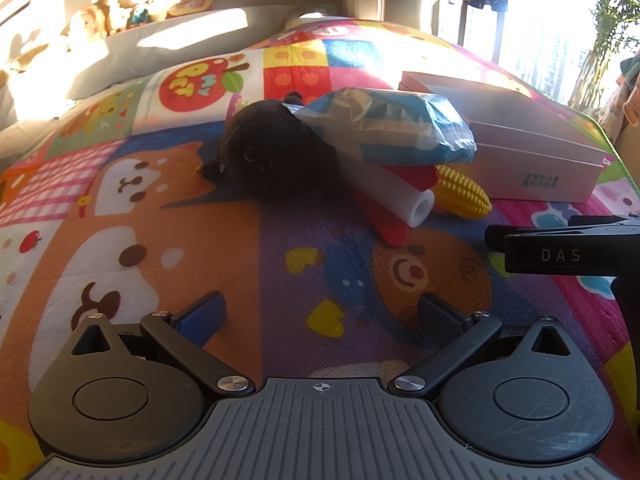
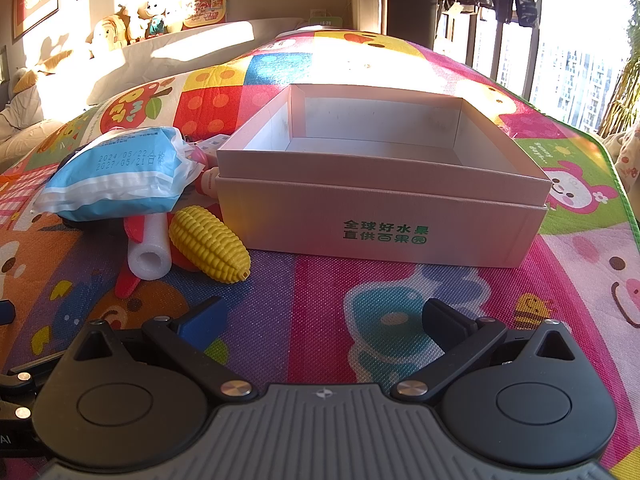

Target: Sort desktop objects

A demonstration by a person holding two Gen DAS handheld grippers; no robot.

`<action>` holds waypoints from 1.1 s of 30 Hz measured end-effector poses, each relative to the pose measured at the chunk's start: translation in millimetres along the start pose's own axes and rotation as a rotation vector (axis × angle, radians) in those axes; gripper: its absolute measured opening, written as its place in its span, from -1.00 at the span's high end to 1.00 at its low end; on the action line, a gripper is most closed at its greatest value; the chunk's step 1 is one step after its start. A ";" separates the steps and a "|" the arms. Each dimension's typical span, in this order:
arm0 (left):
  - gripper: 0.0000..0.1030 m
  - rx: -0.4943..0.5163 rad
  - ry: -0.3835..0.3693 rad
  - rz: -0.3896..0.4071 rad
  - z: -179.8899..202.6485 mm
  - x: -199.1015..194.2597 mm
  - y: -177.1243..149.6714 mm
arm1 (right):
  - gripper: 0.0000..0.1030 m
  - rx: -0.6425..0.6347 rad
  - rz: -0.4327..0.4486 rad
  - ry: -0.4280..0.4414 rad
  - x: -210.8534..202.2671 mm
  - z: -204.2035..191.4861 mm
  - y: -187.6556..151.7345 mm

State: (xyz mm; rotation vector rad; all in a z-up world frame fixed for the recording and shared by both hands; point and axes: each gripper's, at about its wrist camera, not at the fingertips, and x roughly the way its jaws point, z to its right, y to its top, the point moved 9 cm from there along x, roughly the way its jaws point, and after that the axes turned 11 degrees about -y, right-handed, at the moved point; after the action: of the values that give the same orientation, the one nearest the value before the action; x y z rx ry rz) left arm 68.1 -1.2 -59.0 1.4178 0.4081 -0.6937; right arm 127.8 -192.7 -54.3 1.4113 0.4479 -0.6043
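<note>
On the mat [image 2: 320, 288] your box [image 2: 384, 216] is empty, corn [image 2: 210, 248], pack [image 2: 116, 176], tube [image 2: 150, 258] and plush [image 1: 272, 152] unsorted, both grippers [image 1: 320, 316] [image 2: 322, 318] spread, holding nothing.

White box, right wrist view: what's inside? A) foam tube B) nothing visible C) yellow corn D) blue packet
B: the white box shows only bare inner walls and floor, while the yellow corn, blue packet and foam tube lie on the mat to its left.

In the right wrist view the box [image 2: 380, 216] sits at twelve o'clock on the mat [image 2: 320, 300]; the corn [image 2: 210, 246] touches the foam tube [image 2: 150, 258] at ten o'clock, under the tissue pack [image 2: 116, 176].
</note>
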 end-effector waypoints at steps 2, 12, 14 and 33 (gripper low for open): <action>-1.00 0.000 0.000 0.000 0.0 0.0 0.0 | -1.00 0.000 0.000 0.000 0.0 -0.2 0.0; -1.00 -0.002 -0.002 0.000 0.1 -0.1 0.0 | -1.00 -0.001 0.000 -0.001 -0.3 0.0 -0.2; -1.00 -0.001 0.002 -0.001 -0.1 -0.4 -0.2 | -1.00 0.001 0.000 -0.001 -0.8 0.5 -0.4; -1.00 -0.001 0.003 -0.031 -0.8 2.5 0.1 | -1.00 -0.032 -0.067 0.020 -33.8 3.9 -27.4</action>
State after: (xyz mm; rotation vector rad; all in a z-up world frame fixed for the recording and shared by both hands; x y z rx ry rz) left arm 70.1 -0.9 -60.7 1.4140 0.4333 -0.7168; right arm 84.2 -193.8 -53.9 1.3773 0.5199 -0.6347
